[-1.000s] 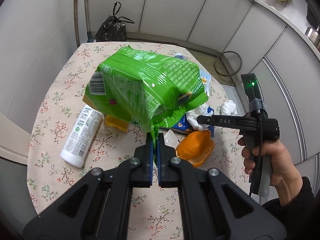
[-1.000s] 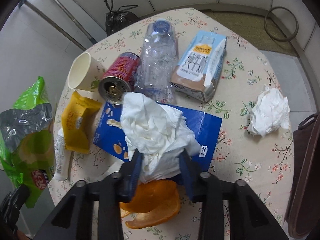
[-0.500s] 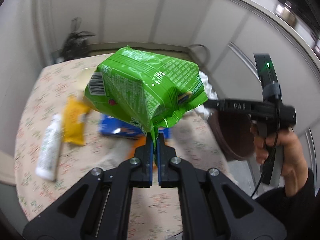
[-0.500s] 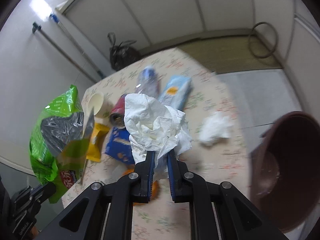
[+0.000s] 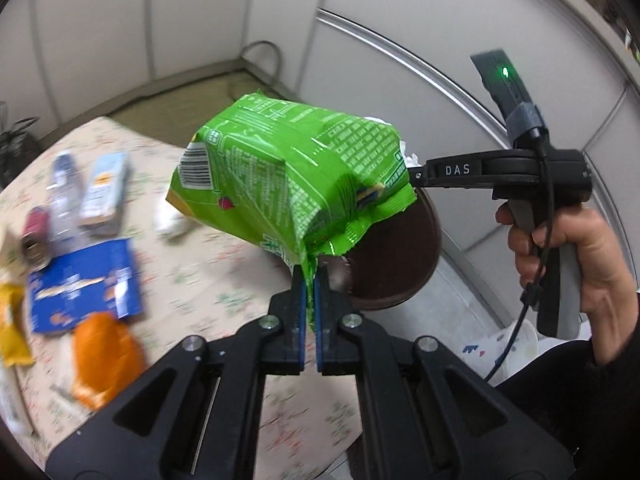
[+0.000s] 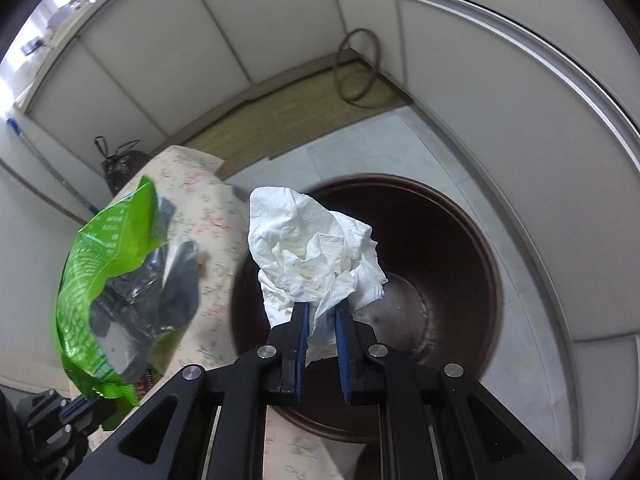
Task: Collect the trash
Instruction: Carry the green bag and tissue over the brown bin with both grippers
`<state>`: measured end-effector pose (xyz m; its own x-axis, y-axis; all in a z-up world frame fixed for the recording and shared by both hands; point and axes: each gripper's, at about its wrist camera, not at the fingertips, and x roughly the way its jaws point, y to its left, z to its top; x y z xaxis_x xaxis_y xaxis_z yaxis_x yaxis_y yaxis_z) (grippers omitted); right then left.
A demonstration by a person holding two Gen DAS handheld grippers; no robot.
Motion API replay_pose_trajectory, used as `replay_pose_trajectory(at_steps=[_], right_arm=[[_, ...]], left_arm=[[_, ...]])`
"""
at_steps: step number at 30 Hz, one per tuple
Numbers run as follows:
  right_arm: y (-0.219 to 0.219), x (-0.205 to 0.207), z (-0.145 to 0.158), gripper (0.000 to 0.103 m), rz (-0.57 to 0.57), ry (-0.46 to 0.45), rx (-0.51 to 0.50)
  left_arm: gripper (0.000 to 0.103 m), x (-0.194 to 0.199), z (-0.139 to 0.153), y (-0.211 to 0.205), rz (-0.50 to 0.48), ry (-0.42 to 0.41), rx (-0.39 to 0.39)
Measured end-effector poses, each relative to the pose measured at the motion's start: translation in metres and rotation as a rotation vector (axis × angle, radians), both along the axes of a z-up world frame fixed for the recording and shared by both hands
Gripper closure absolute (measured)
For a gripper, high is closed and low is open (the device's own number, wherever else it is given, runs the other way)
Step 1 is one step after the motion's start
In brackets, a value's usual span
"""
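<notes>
Left gripper (image 5: 308, 280) clamped on green snack bag (image 5: 288, 184), right gripper (image 6: 321, 316) pinching crumpled tissue (image 6: 312, 248) (above brown bin (image 6: 460, 248))

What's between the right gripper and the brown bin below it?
Only the crumpled white tissue clamped in the right gripper. In the right wrist view it hangs over the open brown bin, with nothing else between.

Left wrist view: looks forward and down along its gripper's fingers, close on the green snack bag (image 5: 288, 184), facing the flowered table (image 5: 208, 276) and the brown bin (image 5: 400, 264) beyond.

Right wrist view: same forward-down aim, close on the crumpled tissue (image 6: 312, 248), almost straight into the bin.

Shared: bin, bag, table edge, white wall panels. Each view catches the other gripper.
</notes>
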<state>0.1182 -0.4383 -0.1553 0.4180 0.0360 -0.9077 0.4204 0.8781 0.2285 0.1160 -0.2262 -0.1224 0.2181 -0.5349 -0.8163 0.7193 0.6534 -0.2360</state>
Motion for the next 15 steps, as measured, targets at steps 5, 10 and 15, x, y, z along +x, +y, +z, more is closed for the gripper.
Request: replay_pose_trajectory(at_steps=[5,10,15], right_arm=[[-0.027,-0.015,-0.005,0.089,-0.066,0.033,-0.008],[-0.047,-0.027,-0.010,0.089,-0.107,0.068,-0.011],[-0.056,-0.030,-0.016,0.088,-0.116,0.094,-0.016]], left_arm=[[0.099,-0.001,-0.020,-0.043,-0.059,-0.004,0.045],[0.099,0.002,-0.043,-0.065,-0.072,0.009,0.096],[0.099,0.002,-0.053,-0.072,-0.067,0.018,0.128]])
